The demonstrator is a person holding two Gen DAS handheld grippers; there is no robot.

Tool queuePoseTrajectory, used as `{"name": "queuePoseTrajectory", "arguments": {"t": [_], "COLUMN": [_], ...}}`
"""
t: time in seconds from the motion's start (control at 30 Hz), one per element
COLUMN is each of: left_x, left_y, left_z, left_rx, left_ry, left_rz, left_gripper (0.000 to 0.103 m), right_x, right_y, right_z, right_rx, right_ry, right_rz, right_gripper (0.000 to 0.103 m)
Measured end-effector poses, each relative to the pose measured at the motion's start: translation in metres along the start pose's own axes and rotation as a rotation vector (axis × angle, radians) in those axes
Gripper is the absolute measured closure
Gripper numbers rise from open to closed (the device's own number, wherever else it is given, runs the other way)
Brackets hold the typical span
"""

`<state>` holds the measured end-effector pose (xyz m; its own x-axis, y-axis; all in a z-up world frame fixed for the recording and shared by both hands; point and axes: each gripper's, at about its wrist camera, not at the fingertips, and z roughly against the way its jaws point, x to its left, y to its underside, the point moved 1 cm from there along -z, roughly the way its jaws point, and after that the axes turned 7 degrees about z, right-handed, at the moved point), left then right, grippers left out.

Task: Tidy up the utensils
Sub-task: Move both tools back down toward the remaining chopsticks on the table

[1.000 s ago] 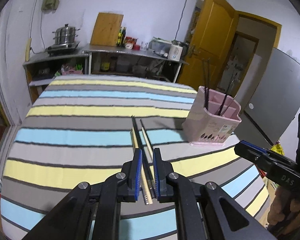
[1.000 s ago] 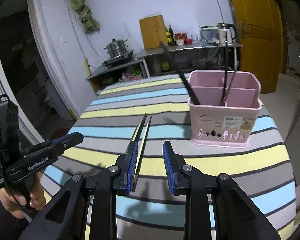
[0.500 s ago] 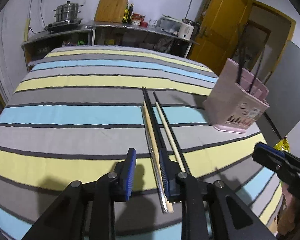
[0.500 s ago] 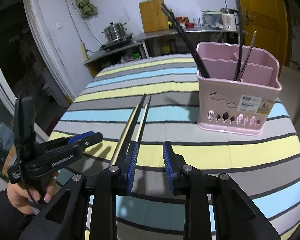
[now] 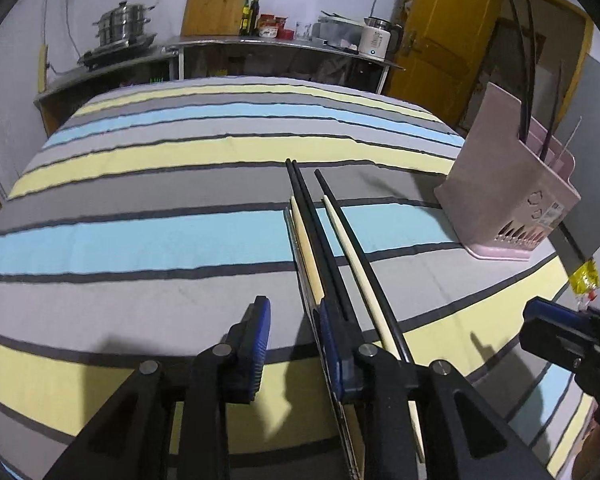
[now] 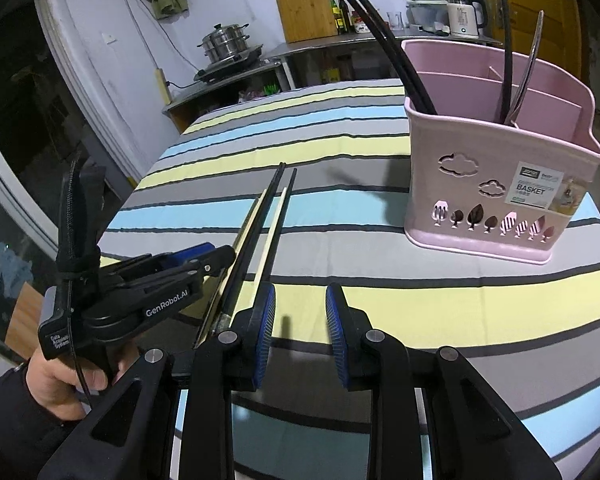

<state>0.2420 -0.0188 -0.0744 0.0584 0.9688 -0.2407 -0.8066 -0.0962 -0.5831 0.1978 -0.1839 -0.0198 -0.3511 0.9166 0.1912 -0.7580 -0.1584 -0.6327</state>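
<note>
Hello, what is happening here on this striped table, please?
A person holds two grippers and sorts utensils. Both grippers are open and hold nothing. The left gripper sits low at the near ends of the loose chopsticks on the striped tablecloth. The pink utensil basket already holds some chopsticks.

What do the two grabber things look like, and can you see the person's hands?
Both are black plastic with ribbed blue pads. The left gripper has white "GenRobot.AI" lettering, a black strap and a thin black cable. A bare hand in a dark sleeve holds it. The right gripper looks the same.
</note>
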Motion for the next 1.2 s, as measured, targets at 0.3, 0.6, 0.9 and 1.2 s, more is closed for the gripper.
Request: {"name": "queuePoseTrajectory", "arguments": {"t": [0.3,0.6,0.9,1.2], "left_x": [0.013,0.022,0.025,0.033], "left_y": [0.001,-0.012,-0.011,-0.011], "left_z": [0.006,0.000,-0.002,0.001], "left_rx": [-0.011,0.010,-0.002,-0.008], "left_ry": [-0.039,-0.051,-0.057,-0.051], "left_rz": [0.009,0.049,-0.028,-0.003], "left_gripper": [0.075,0.075,0.077,0.077], "right_x": [0.003,0.013,0.017,0.005], "right_y": [-0.002,-0.019,-0.029,-0.027], "right_z": [-0.016,-0.056,-0.088,-0.081], "right_rx": [0.019,0.049,0.072,0.078], "right_ry": [-0.007,-0.018,0.007,0.030], "right_rz": [0.002,0.012,0.047,0.027], "right_gripper": [0.076,0.076,0.078,0.079]}}
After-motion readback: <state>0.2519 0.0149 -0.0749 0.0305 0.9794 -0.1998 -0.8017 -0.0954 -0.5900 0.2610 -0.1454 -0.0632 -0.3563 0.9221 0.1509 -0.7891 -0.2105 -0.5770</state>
